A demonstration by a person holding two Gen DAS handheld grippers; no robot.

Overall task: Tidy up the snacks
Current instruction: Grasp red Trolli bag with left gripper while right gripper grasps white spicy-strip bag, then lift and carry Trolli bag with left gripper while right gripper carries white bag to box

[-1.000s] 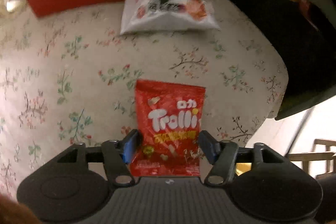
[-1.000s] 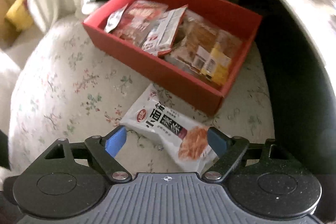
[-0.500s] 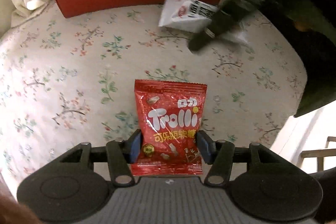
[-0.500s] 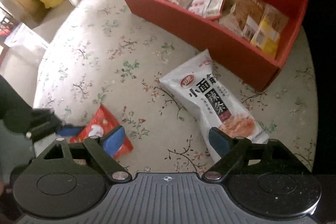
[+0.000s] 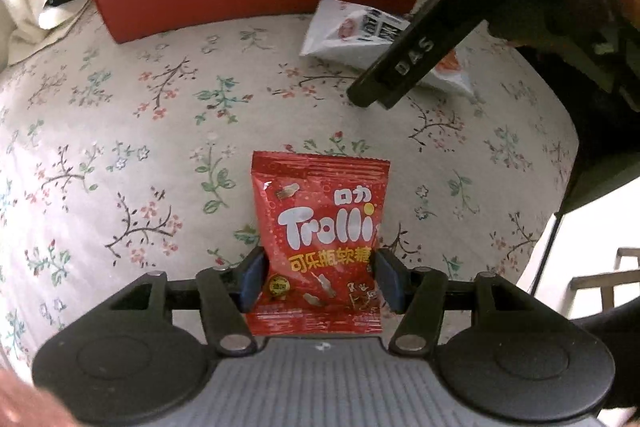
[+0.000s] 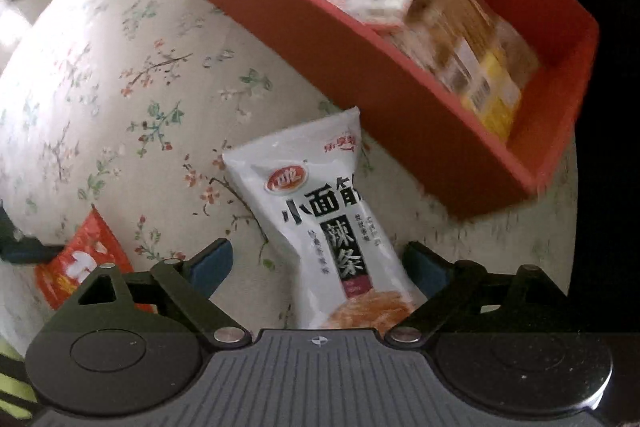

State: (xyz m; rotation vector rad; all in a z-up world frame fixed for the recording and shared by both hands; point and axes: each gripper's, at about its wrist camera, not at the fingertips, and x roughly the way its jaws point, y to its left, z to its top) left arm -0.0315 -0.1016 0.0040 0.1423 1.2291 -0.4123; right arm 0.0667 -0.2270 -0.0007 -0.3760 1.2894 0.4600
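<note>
The red Trolli gummy bag (image 5: 320, 247) lies flat on the flowered cloth of the desk (image 5: 120, 147), its lower half between the fingers of the left hand-held gripper (image 5: 320, 277). The blue pads sit against both side edges of the bag, so I judge the gripper has closed on it, though the bag is not lifted yet. Such a bag is light, soft and crinkly, with slippery foil; I think the sides near the bottom seam are a sensible place to hold it. It reads "Trolli", with yellow Chinese writing below.

The right hand-held gripper (image 6: 320, 263) is wide open, with the near end of the white spicy-strip packet (image 6: 316, 211) between its fingers but not touching them. This packet looks thin and limp; its black Chinese label is partly readable.

Ahead of both grippers stands the red box (image 6: 400, 95), already holding several snacks.
</note>
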